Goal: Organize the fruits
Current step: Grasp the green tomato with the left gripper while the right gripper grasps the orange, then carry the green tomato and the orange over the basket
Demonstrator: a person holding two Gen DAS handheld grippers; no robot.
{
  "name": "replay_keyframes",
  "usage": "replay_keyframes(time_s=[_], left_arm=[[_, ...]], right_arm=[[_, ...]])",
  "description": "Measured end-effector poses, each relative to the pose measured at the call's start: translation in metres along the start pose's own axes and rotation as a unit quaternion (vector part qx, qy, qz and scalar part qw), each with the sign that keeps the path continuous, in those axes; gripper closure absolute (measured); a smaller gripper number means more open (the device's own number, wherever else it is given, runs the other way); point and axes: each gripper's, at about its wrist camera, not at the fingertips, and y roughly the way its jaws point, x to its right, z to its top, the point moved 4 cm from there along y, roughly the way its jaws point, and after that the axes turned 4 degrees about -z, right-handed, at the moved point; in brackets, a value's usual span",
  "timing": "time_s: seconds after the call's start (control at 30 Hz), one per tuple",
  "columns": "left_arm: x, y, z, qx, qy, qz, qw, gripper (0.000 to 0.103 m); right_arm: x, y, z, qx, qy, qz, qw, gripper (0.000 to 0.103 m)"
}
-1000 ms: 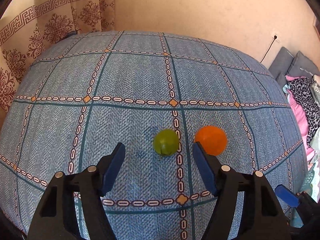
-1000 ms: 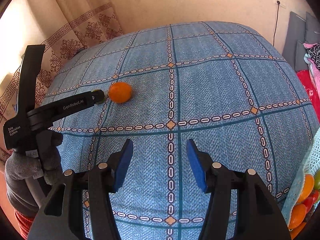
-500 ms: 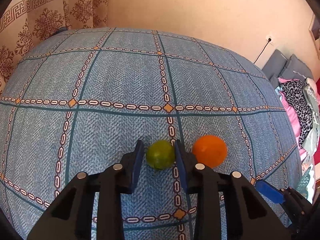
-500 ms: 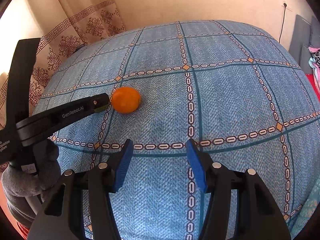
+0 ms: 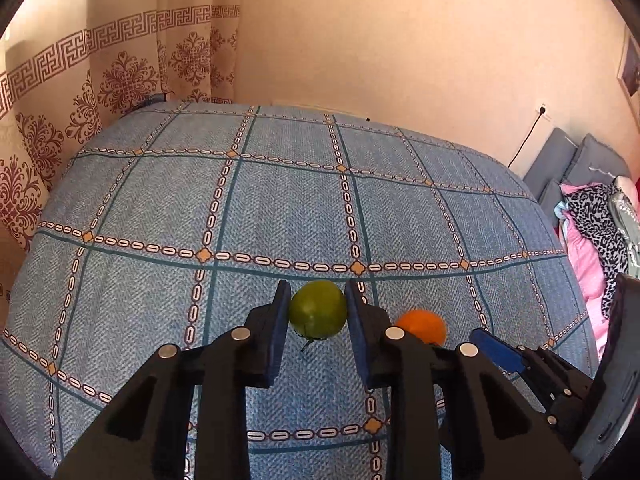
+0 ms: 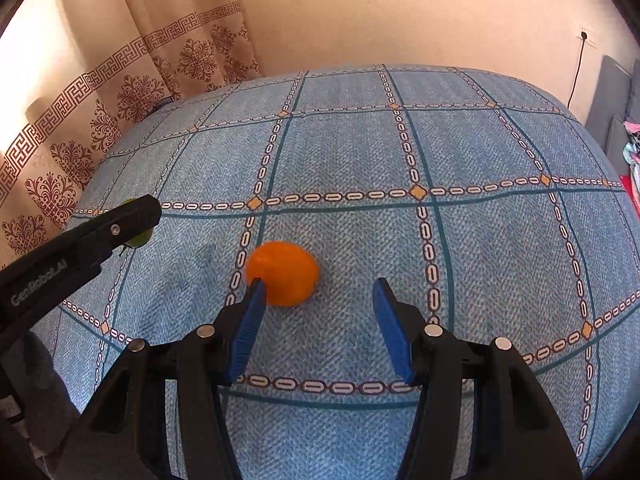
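My left gripper (image 5: pixel 318 308) is shut on a green round fruit (image 5: pixel 318 309), held a little above the blue patterned bedspread (image 5: pixel 280 208). An orange fruit (image 5: pixel 422 325) lies on the cloth just right of it, partly hidden behind the right finger. In the right wrist view the same orange fruit (image 6: pixel 283 273) rests on the bedspread (image 6: pixel 440 160), just beyond my right gripper (image 6: pixel 318 292), which is open; its left fingertip overlaps the fruit's near left side. The left gripper (image 6: pixel 132 220) reaches in from the left there, the green fruit (image 6: pixel 140 239) barely showing behind it.
A patterned curtain (image 5: pixel 100 80) hangs at the bed's far left and a plain wall (image 5: pixel 400 40) stands behind. Grey cushions (image 5: pixel 568 160) and a pile of clothes (image 5: pixel 592 216) sit off the right edge. The right gripper's blue finger (image 5: pixel 496 350) shows in the left wrist view.
The left gripper closed on the green fruit and rose with it. The right gripper moved left toward the orange fruit, which now sits just beyond its fingers.
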Motion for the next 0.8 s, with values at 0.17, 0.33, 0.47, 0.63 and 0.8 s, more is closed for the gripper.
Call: replay_keyframes(time_s=[0.17, 0.33, 0.47, 0.63, 0.8], left_arm=[[-0.009, -0.012, 0.008, 0.012, -0.014, -0.007, 0.9998, 0.075], [-0.016, -0.016, 0.010, 0.015, -0.031, -0.012, 0.9993, 0.075], [-0.019, -0.018, 0.011, 0.015, -0.036, -0.016, 0.9991, 0.075], [-0.018, -0.021, 0.010, 0.018, -0.038, -0.021, 0.9989, 0.075], [-0.016, -0.022, 0.010, 0.018, -0.036, -0.025, 0.9989, 0.075]], right_arm=[[-0.013, 0.006, 0.012, 0.005, -0.009, -0.006, 1.000, 0.046], [-0.023, 0.012, 0.013, -0.003, -0.015, -0.003, 1.000, 0.046], [-0.030, 0.017, 0.013, -0.012, -0.014, 0.003, 1.000, 0.046], [-0.037, 0.024, 0.012, -0.024, -0.016, 0.010, 1.000, 0.046], [-0.038, 0.032, 0.010, -0.030, -0.018, 0.004, 0.999, 0.046]])
